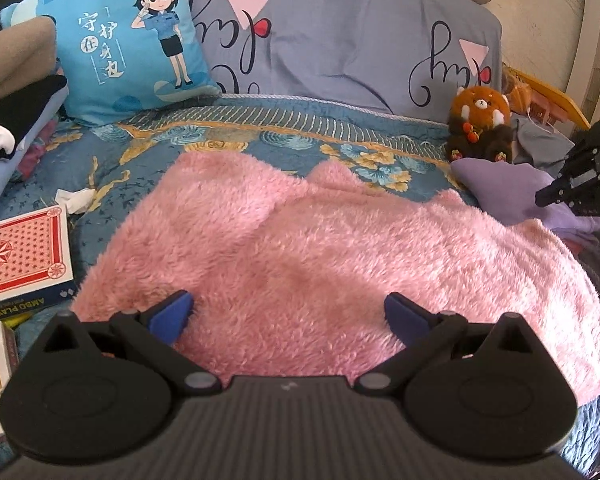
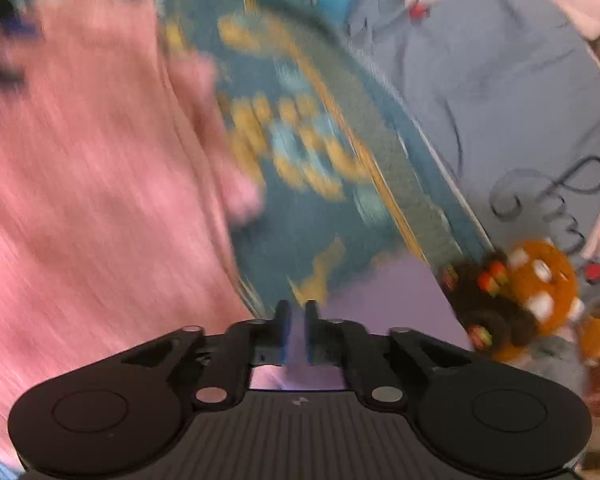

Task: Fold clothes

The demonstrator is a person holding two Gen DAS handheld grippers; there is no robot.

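A fluffy pink garment (image 1: pixel 320 248) lies spread on the patterned bedspread (image 1: pixel 228 140). My left gripper (image 1: pixel 288 304) hovers over its near edge, open, blue pads wide apart and nothing between them. At the right, a lilac garment (image 1: pixel 500 184) lies beside the pink one. My right gripper (image 2: pixel 296 312) has its jaws almost together with a strip of the lilac garment (image 2: pixel 380 292) between the pads. The right gripper (image 1: pixel 556 192) also shows at the right edge of the left wrist view, at that cloth. The right wrist view is blurred by motion; the pink garment (image 2: pixel 80 200) fills its left side.
A blue cartoon cushion (image 1: pixel 132 40) and a grey-blue pillow (image 1: pixel 340 32) stand at the head of the bed. A brown plush toy (image 1: pixel 480 120) sits near the lilac cloth. Playing-card boxes (image 1: pixel 20 256), a crumpled tissue (image 1: pixel 76 200) and stacked clothes (image 1: pixel 16 120) lie at the left.
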